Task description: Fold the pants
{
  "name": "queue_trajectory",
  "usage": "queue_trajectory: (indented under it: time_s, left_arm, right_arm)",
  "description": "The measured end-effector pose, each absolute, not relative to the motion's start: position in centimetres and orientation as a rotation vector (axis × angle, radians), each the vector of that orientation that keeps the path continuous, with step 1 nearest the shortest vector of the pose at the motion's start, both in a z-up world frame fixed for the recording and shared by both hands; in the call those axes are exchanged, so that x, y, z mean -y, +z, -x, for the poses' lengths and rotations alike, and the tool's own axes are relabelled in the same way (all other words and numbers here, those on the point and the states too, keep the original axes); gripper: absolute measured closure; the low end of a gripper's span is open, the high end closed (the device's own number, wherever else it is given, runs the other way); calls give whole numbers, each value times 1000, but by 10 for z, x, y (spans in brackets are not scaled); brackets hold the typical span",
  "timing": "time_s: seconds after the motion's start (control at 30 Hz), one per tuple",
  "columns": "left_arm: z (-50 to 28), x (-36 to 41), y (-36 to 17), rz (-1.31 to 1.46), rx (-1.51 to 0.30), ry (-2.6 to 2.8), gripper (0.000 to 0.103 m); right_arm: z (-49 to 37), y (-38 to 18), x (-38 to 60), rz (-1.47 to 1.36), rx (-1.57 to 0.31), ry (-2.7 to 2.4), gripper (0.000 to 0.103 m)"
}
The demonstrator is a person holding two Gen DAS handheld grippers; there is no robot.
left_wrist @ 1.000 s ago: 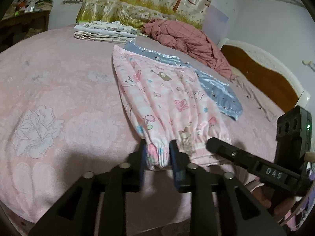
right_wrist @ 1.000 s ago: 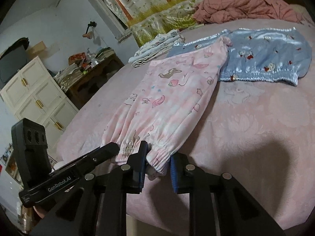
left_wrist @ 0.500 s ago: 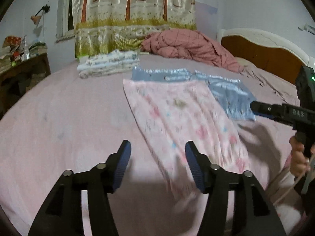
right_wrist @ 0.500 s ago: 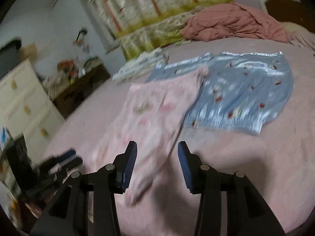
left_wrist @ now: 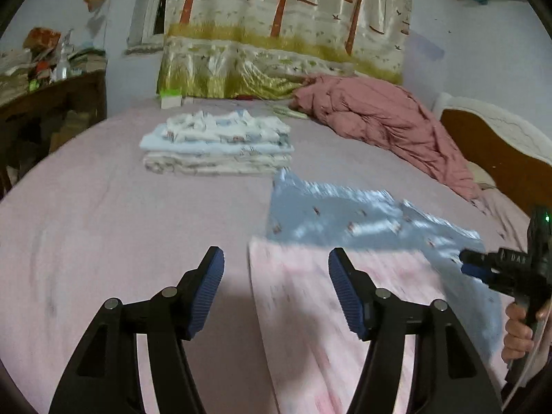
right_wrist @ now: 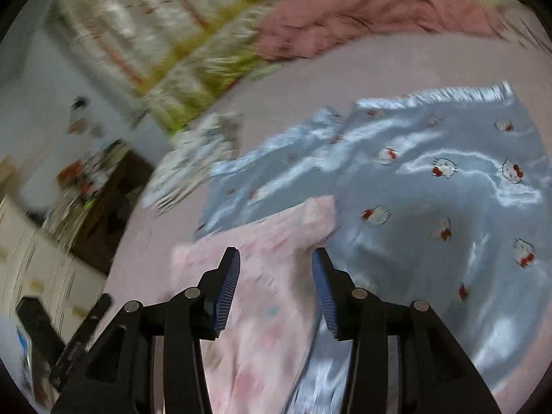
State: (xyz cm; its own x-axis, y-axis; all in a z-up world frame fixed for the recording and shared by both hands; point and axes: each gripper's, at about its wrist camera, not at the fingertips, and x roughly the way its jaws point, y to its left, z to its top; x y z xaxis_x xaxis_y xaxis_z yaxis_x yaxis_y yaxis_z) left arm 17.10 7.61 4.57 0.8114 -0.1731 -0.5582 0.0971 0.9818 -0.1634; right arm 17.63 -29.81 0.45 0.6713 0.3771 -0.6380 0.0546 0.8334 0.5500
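Note:
Pink printed pants (left_wrist: 310, 310) lie flat on the pink bed, their far end over blue satin pants (left_wrist: 345, 214). My left gripper (left_wrist: 276, 276) is open and empty, hovering over the pink pants' far left corner. My right gripper (right_wrist: 276, 276) is open and empty above the pink pants (right_wrist: 262, 276), near their far end, with the blue pants (right_wrist: 431, 189) to its right. The right gripper also shows in the left wrist view (left_wrist: 483, 269) at the right edge. Both views are blurred by motion.
A stack of folded clothes (left_wrist: 217, 148) sits at the back of the bed. A crumpled pink quilt (left_wrist: 379, 120) lies at the back right near the headboard (left_wrist: 500, 158). A dark desk (left_wrist: 51, 103) and white drawers (right_wrist: 34, 258) stand left of the bed.
Both grippers let go of the pink pants' cuffs, opened, and moved forward along the pants toward their far end.

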Motion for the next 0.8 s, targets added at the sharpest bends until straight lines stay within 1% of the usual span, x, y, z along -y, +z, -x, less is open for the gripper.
queue_trajectory:
  time_s: [0.07, 0.1, 0.13, 0.3, 0.33, 0.4, 0.47, 0.5, 0.6, 0.67, 0.73, 0.8]
  left_arm:
    - [-187, -72, 47, 114, -593, -136, 42]
    - [-193, -71, 46, 117, -585, -132, 42]
    - [-197, -72, 45, 124, -580, -126, 42]
    - [-212, -84, 25, 181, -563, -112, 42]
    - [-213, -84, 20, 184, -566, -113, 42]
    - [-217, -84, 8, 176, -582, -108, 42]
    - [-221, -81, -1, 154, -600, -113, 42]
    - [-222, -81, -2, 150, -600, -111, 42]
    - [-223, -83, -4, 158, -604, -121, 42]
    - [-225, -85, -7, 166, -622, -137, 42]
    - [-227, -89, -13, 183, -659, -159, 42]
    - [-231, -91, -18, 197, -701, -181, 42]
  right_arm:
    - [-197, -5, 299, -563, -842, 171, 57]
    - [-209, -9, 298, -544, -855, 154, 52]
    - [-220, -14, 298, -529, -867, 136, 50]
    - [-251, -39, 293, -504, -929, 145, 50]
    - [-253, -43, 290, -499, -942, 159, 53]
    - [-257, -50, 285, -474, -954, 182, 80]
    - [-259, -48, 276, -423, -944, 186, 94]
    - [-260, -46, 274, -399, -928, 184, 96]
    - [-266, -38, 267, -342, -875, 168, 97]
    - [-272, -39, 265, -329, -879, 172, 97]
    - [-275, -47, 268, -321, -899, 145, 87]
    - [-274, -58, 275, -352, -915, 137, 57]
